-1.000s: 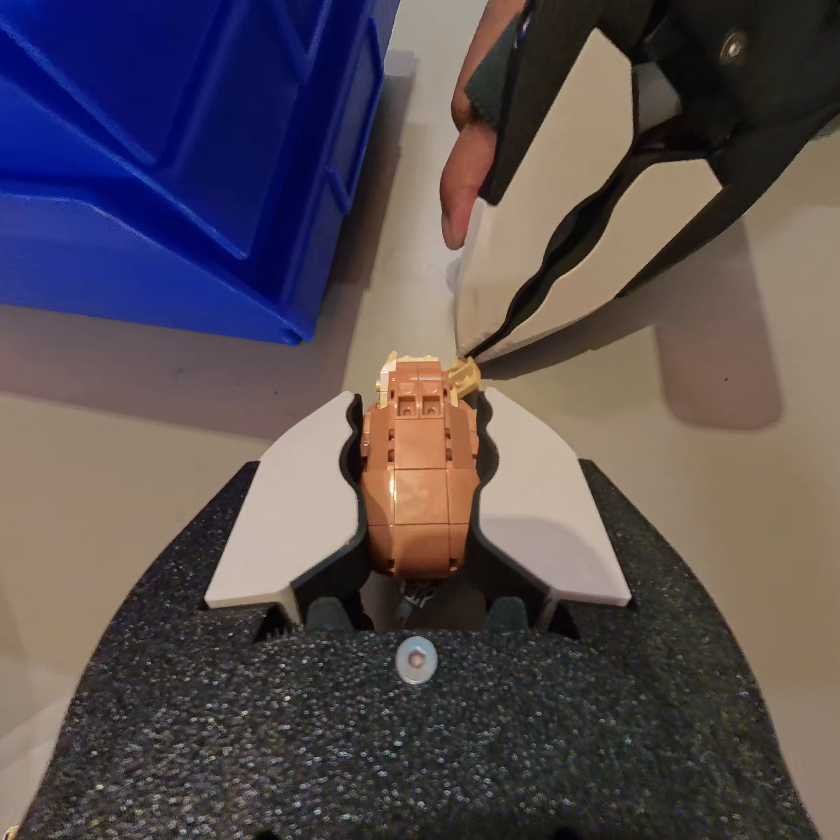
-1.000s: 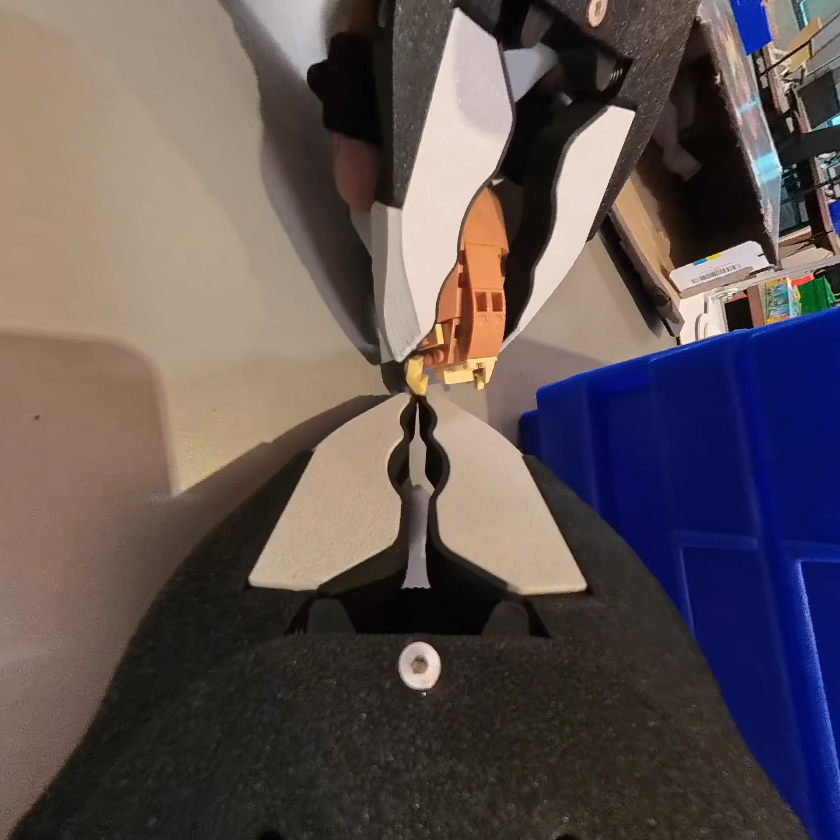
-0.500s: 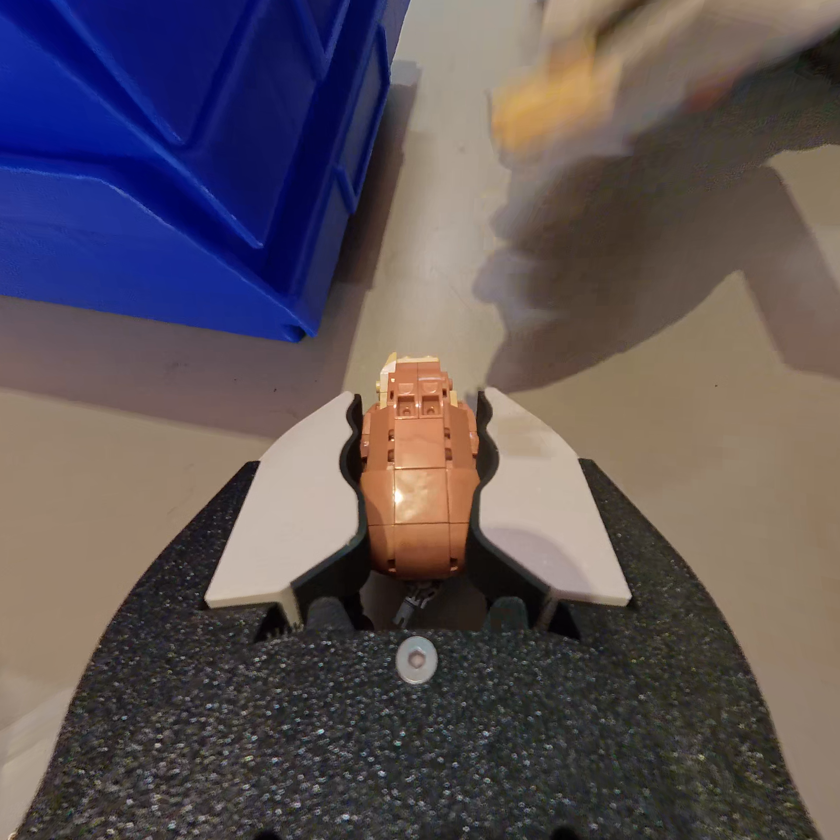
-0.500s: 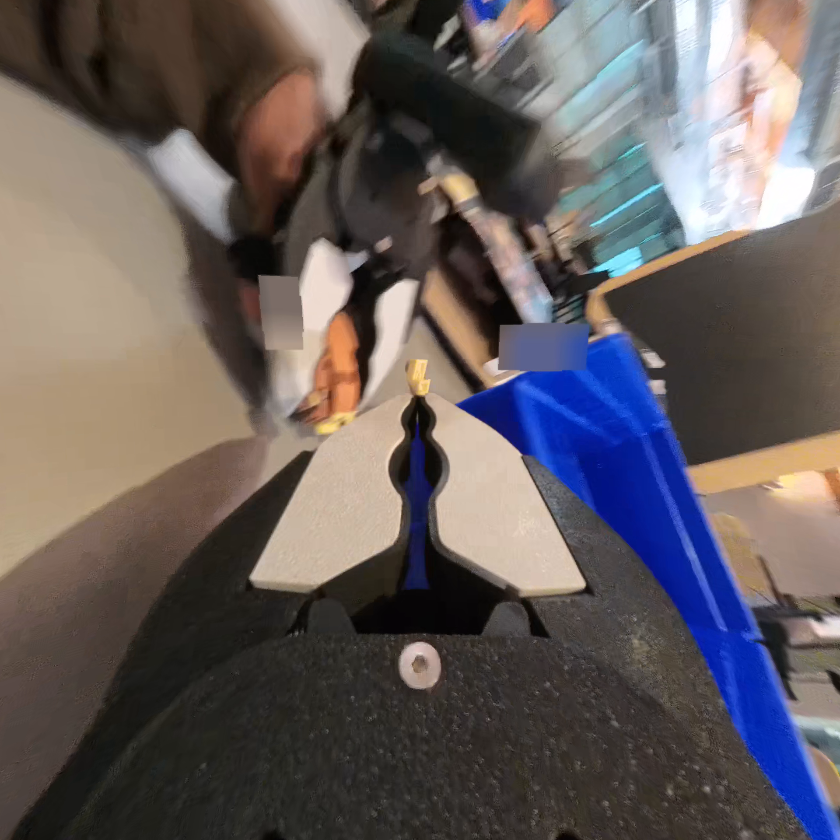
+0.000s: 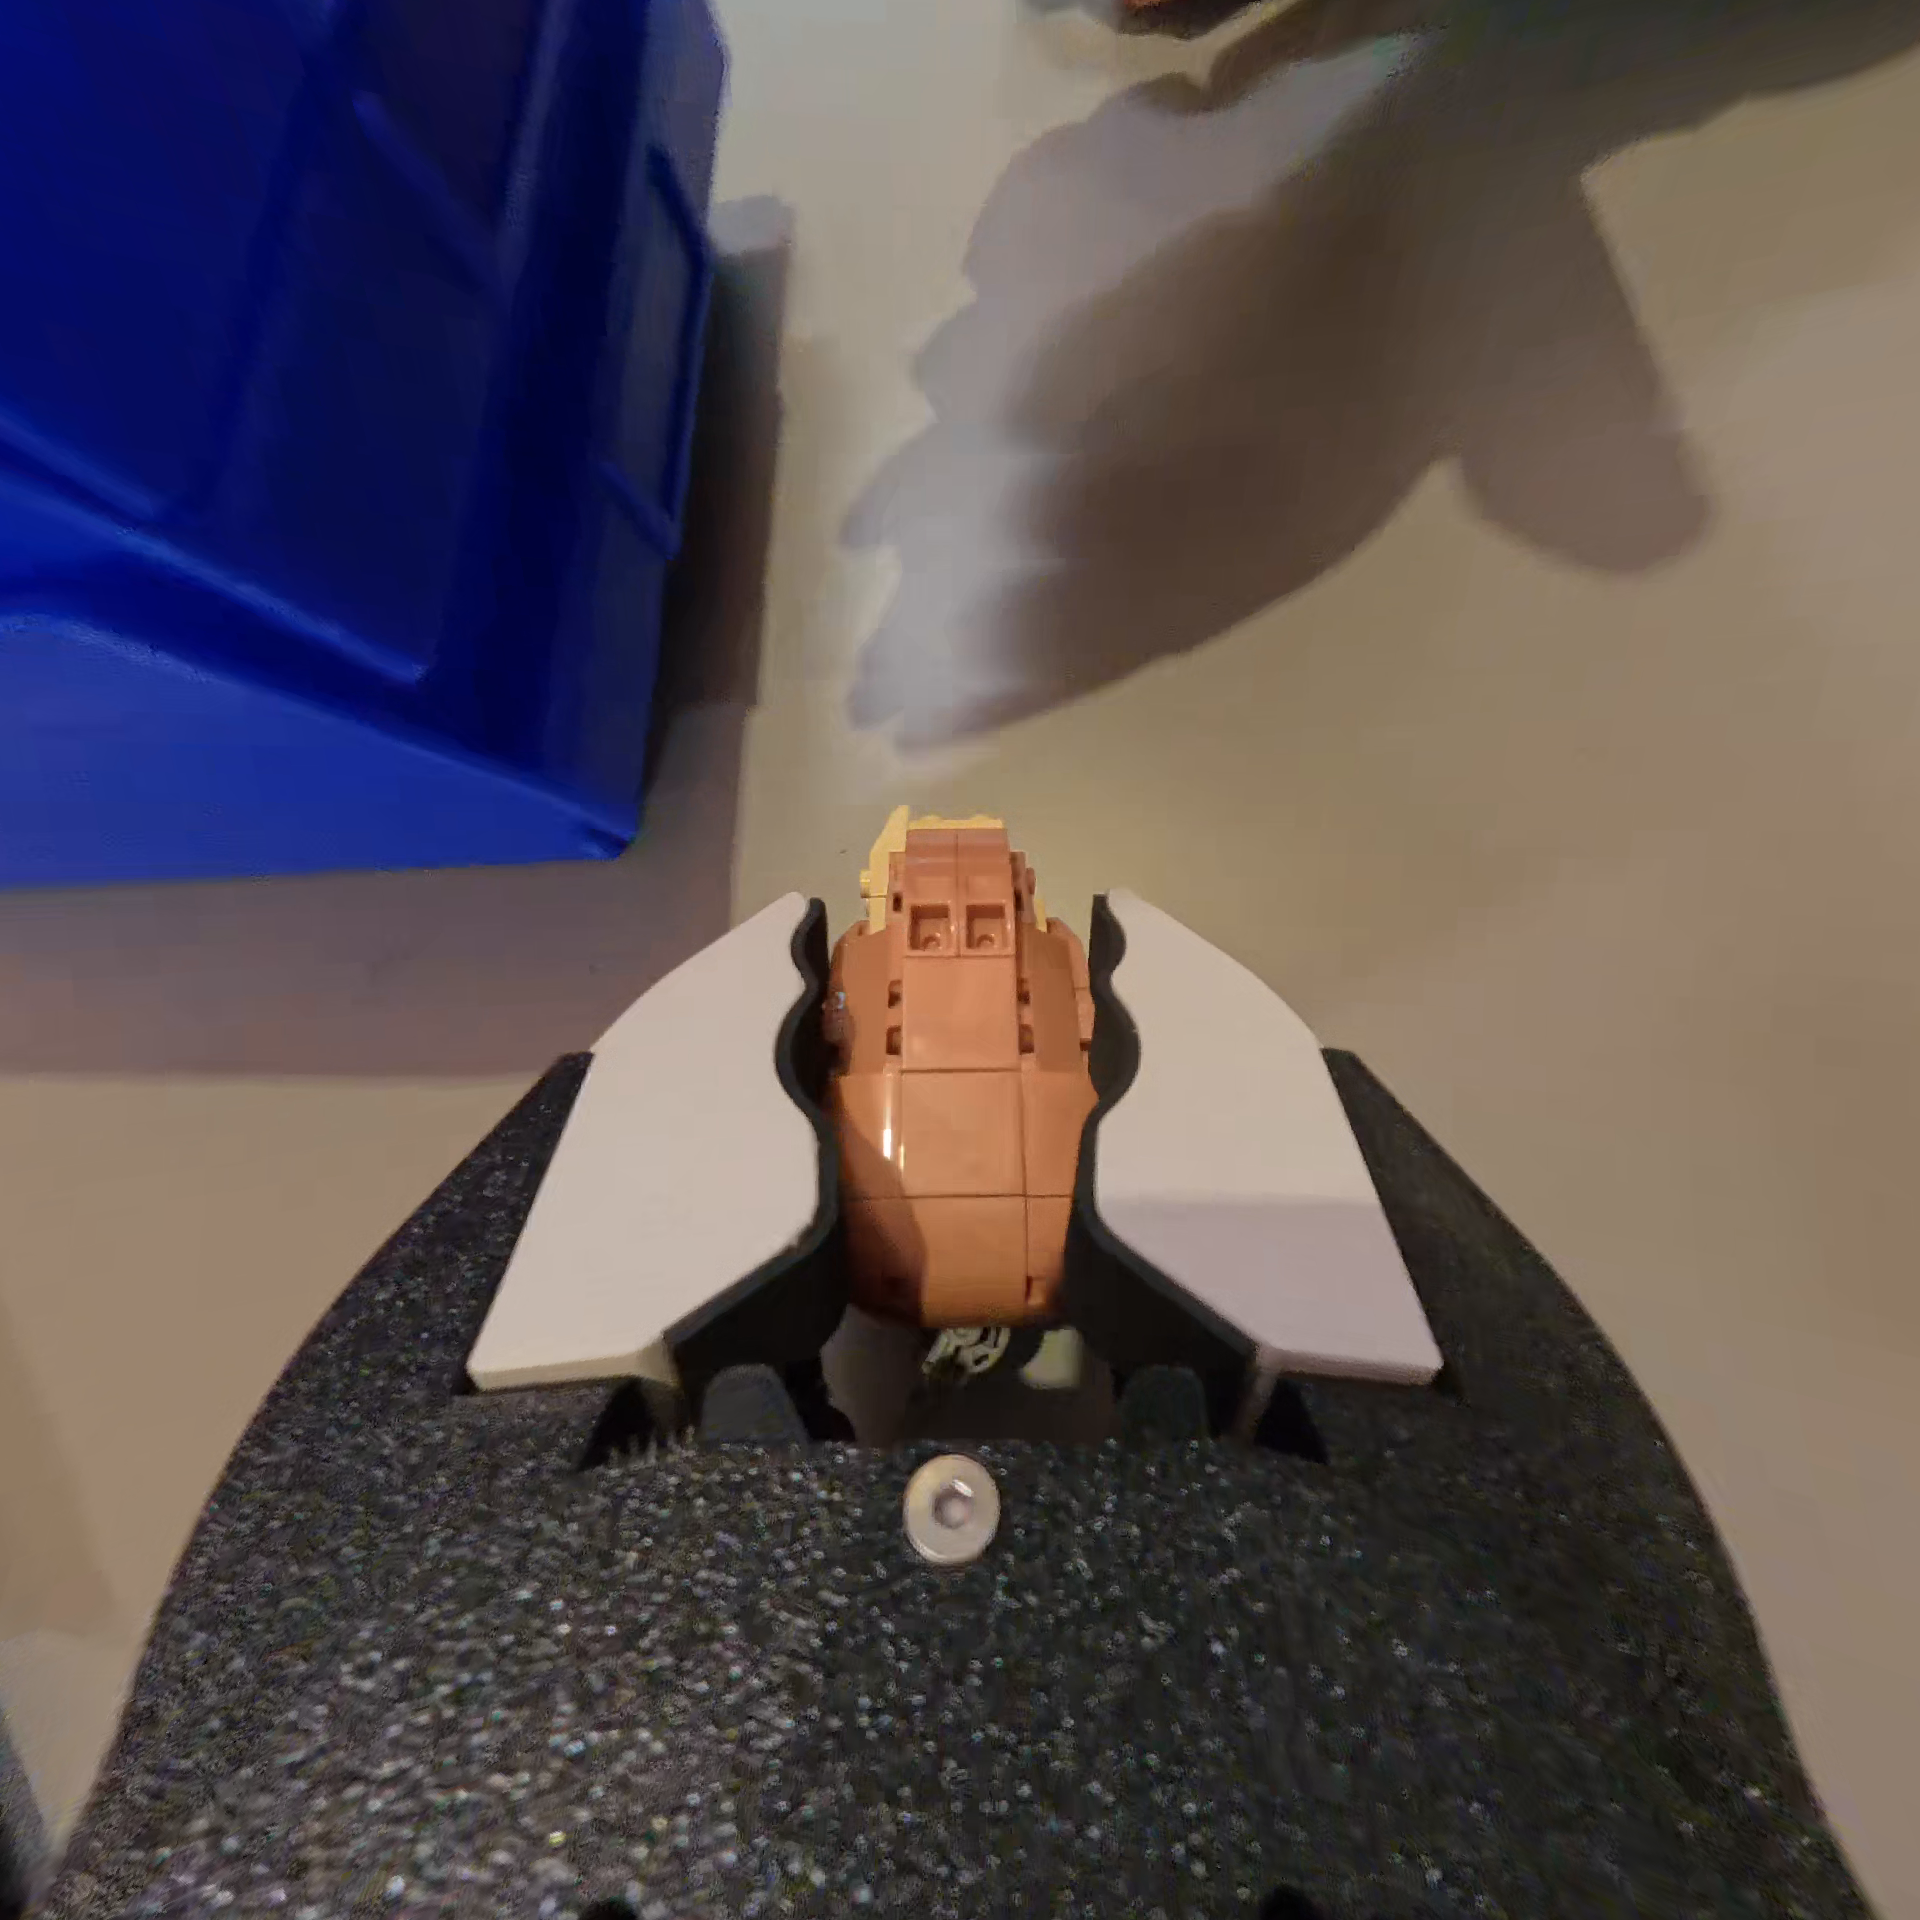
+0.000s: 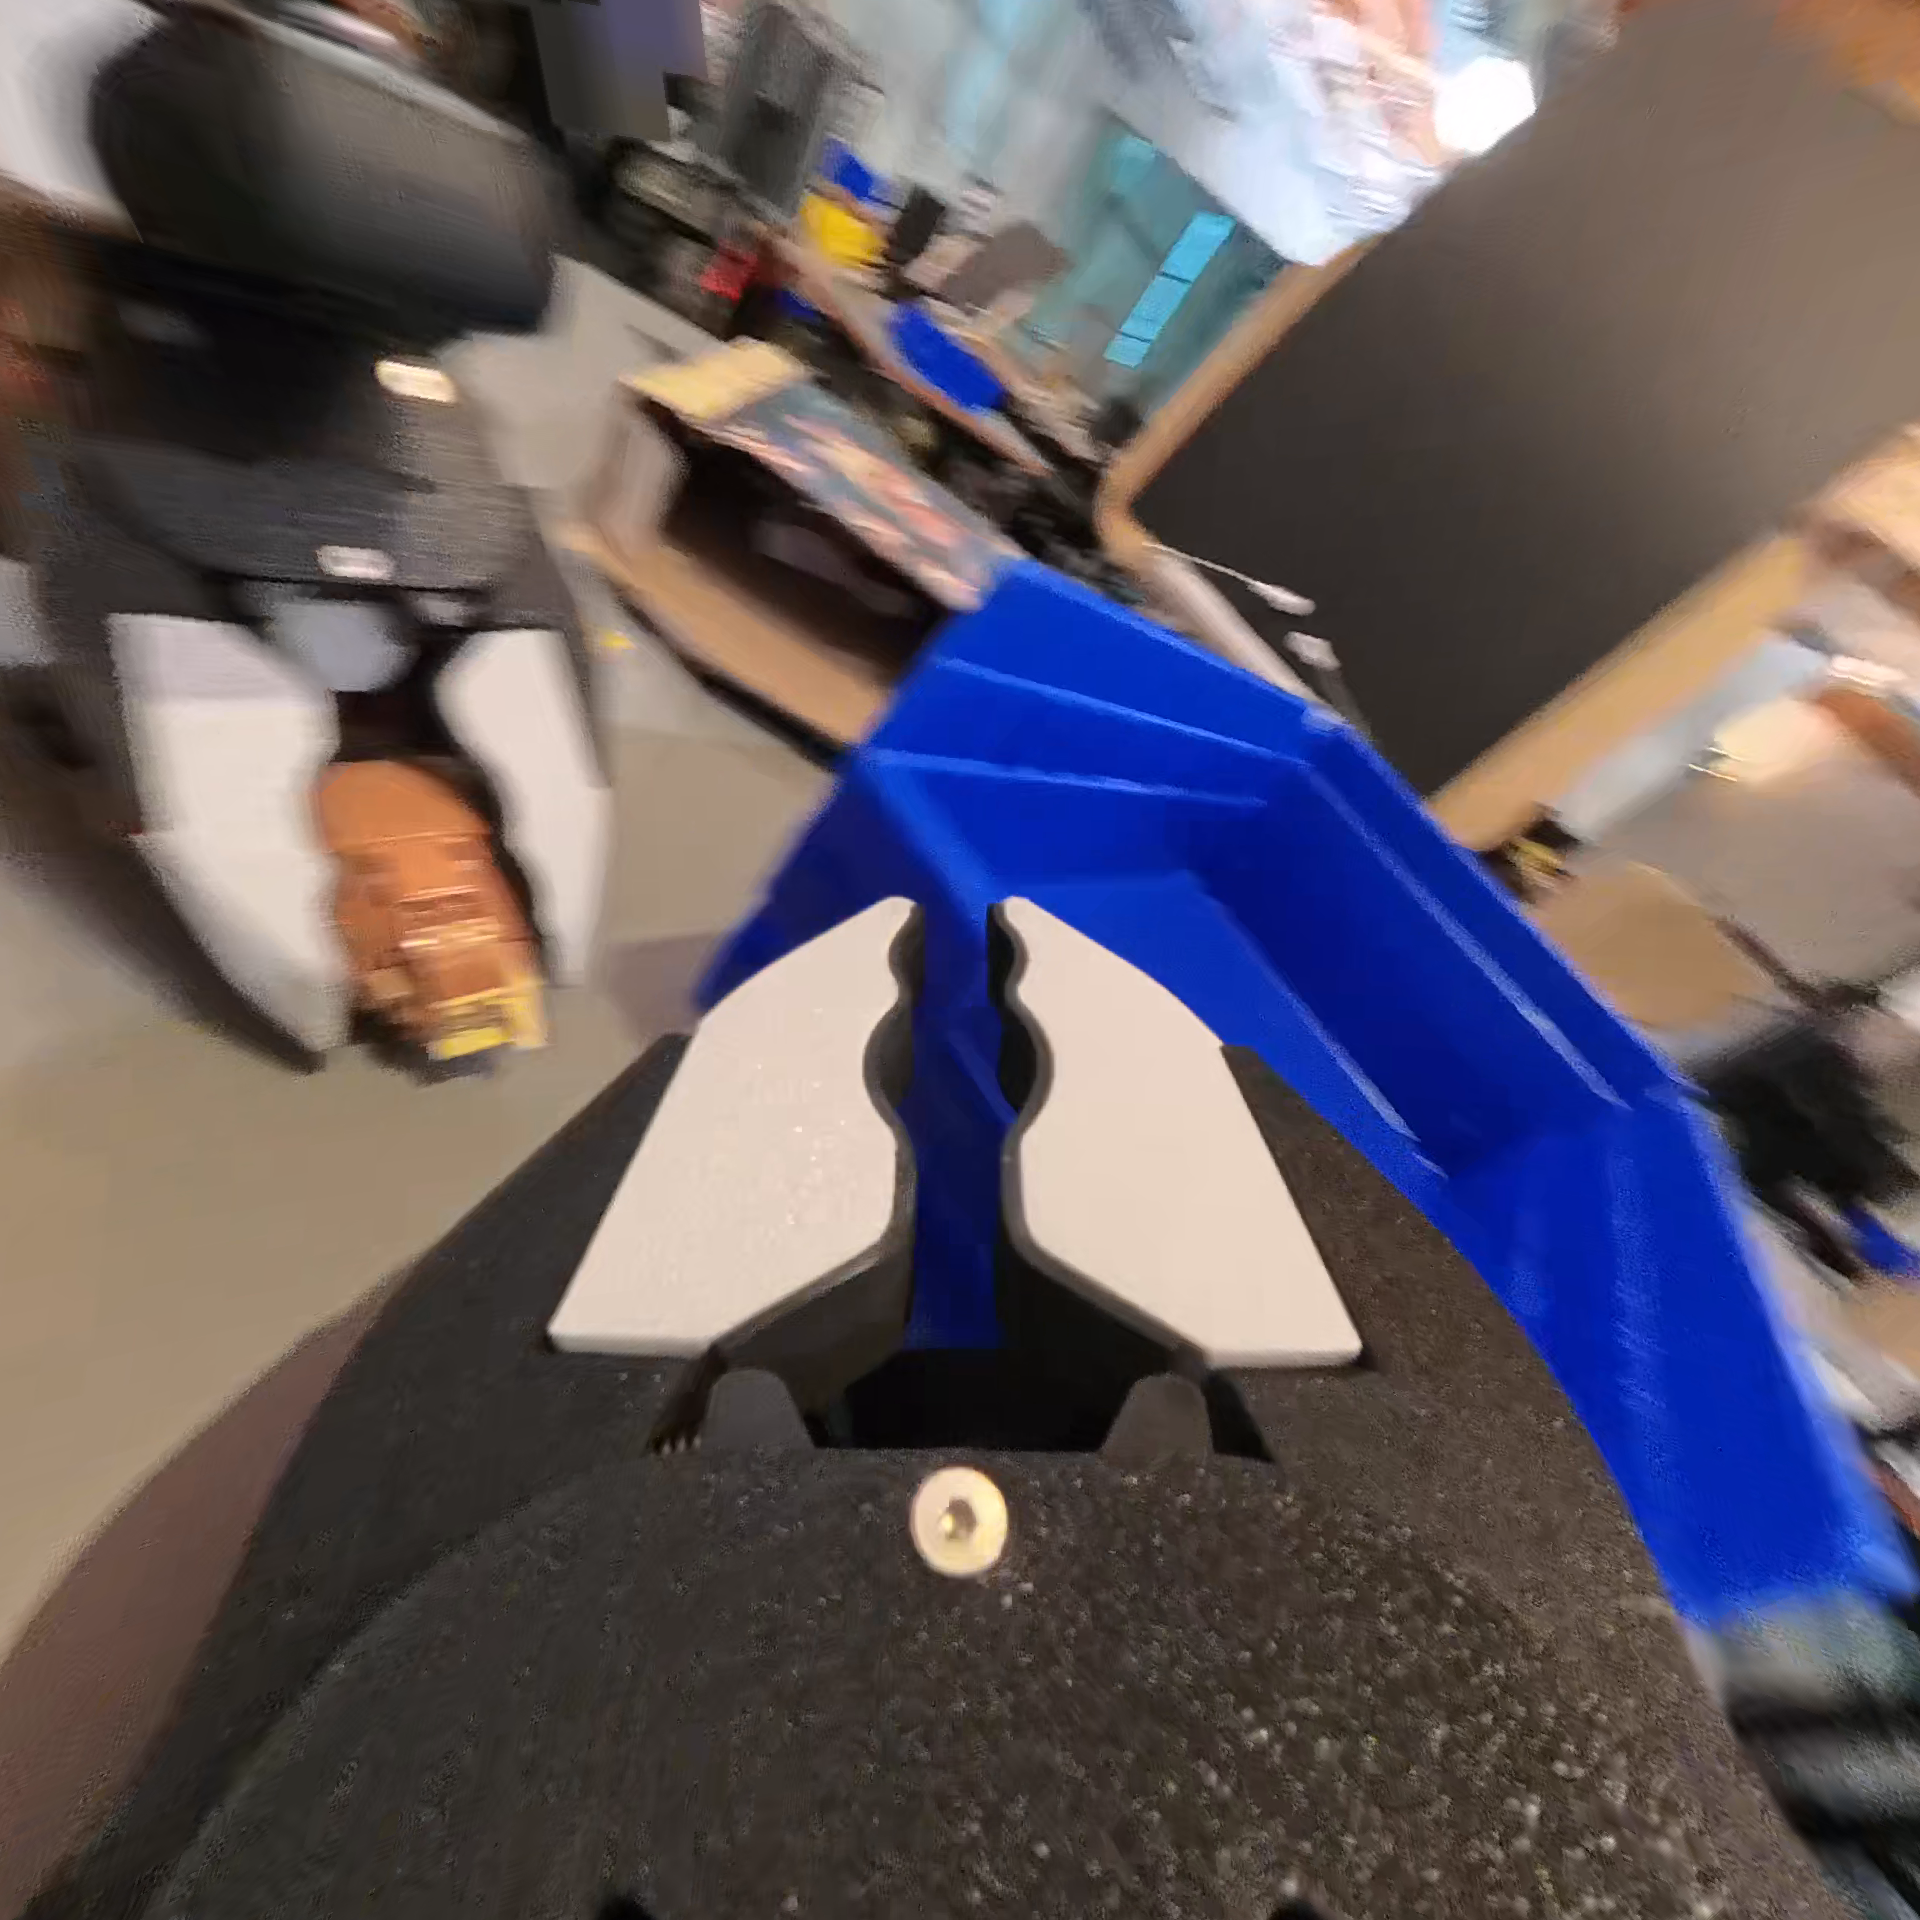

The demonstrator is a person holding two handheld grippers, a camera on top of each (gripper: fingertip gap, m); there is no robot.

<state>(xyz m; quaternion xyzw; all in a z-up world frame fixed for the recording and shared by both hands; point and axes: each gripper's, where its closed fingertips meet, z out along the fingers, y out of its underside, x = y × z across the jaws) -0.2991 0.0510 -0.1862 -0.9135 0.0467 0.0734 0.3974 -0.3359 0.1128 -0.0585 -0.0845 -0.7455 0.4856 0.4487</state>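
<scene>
Brown brick-built toy figure [image 5: 961, 1117] sits clamped lengthwise in our left gripper [image 5: 958, 914], above the beige desk [image 5: 1455, 935]; right gripper [image 6: 954, 925], slightly parted and empty, points toward the blue plastic bin's [image 6: 1195, 831] near corner.

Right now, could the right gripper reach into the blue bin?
Probably yes. The right gripper points at the blue bin with nothing between them, and its jaws are slightly apart and empty. The picture is blurred, so how close it is stays unclear.
</scene>
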